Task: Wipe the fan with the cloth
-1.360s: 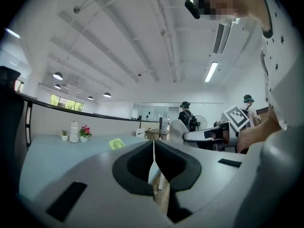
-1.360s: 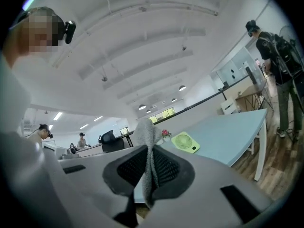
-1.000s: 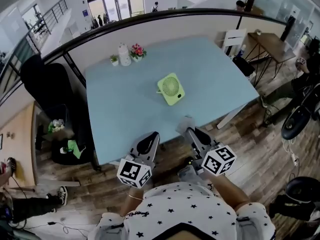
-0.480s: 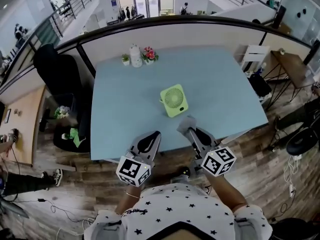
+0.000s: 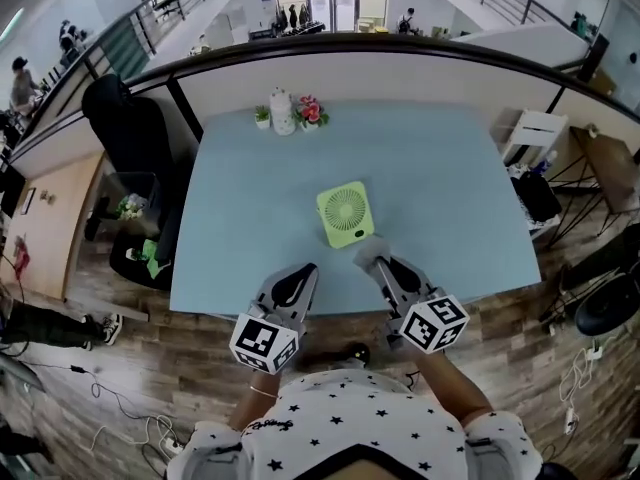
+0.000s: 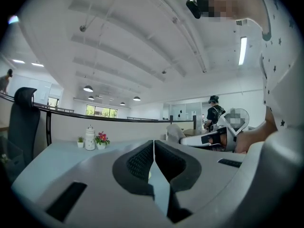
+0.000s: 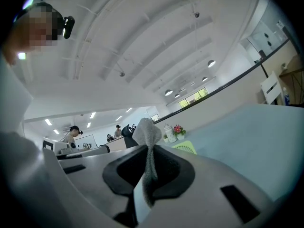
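2 pairs of tongs hang at the near edge of the pale blue worktop [image 5: 440, 178], and neither touches the fan [image 5: 346, 214]. The left tongs [image 5: 304, 269] are closed, their dark pads pressed together with nothing between them. The right tongs [image 5: 379, 261] are clamped on the cloth [image 7: 146, 131], a small grey rag. Its upper part stands in a soft tuft above the pads and a strip runs down between them.

The fan is a little light-green square unit with a round grille, near the middle of the worktop and just beyond the right tongs. Its grille faces up towards the head camera, but whether it lies flat or is propped I cannot tell. At the far edge, well apart from the fan, stand a white jar [image 5: 283, 111] and a small pot of pink flowers [image 5: 311, 111].

By its size and plastic look, the fan is probably light and likely to slide or turn on the smooth top under a wiping push. The empty left tongs would do well to steady it by the outer frame, since the thin grille ribs look easy to bend or snag. The cloth is limp, so only the tuft past the pads will wipe, and pressing hard would bring the hard tips onto the grille. Wiping has not yet begun.
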The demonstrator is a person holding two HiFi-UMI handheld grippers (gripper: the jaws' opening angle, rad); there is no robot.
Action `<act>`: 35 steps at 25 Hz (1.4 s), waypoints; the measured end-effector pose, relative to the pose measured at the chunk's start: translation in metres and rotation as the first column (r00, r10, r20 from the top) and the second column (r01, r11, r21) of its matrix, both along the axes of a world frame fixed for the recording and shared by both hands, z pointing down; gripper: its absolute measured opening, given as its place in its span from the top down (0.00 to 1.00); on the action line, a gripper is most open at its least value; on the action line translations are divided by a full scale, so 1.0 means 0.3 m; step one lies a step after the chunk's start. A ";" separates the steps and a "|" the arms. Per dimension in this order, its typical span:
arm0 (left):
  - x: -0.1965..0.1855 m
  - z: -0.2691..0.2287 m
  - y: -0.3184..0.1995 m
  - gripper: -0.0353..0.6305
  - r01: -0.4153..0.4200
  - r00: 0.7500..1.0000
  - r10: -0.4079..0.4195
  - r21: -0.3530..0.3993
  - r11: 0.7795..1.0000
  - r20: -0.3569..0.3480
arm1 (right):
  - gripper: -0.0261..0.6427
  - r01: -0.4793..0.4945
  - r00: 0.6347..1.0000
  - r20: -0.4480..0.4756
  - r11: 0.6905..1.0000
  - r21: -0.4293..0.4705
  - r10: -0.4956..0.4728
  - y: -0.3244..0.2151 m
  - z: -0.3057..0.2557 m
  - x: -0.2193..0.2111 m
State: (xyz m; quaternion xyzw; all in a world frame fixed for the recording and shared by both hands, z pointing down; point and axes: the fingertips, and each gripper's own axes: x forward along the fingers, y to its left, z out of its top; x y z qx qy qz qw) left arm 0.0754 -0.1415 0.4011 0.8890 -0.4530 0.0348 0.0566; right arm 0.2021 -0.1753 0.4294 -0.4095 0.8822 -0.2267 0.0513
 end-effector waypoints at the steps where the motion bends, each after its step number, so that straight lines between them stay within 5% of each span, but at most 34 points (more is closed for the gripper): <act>1: 0.005 -0.001 -0.008 0.90 0.016 1.000 -0.016 0.000 1.000 0.002 | 0.92 0.014 1.000 -0.001 1.000 -0.001 -0.014 -0.014 0.003 0.004; 17: -0.080 0.017 -0.133 0.90 0.165 0.986 -0.164 -0.018 0.986 0.017 | 0.92 0.166 0.984 -0.063 0.986 -0.030 -0.168 -0.240 0.084 -0.137; 35: -0.246 0.048 -0.460 0.90 0.195 0.978 -0.196 -0.015 0.981 -0.068 | 0.91 0.233 0.931 -0.250 0.960 -0.154 -0.265 -0.497 0.276 -0.350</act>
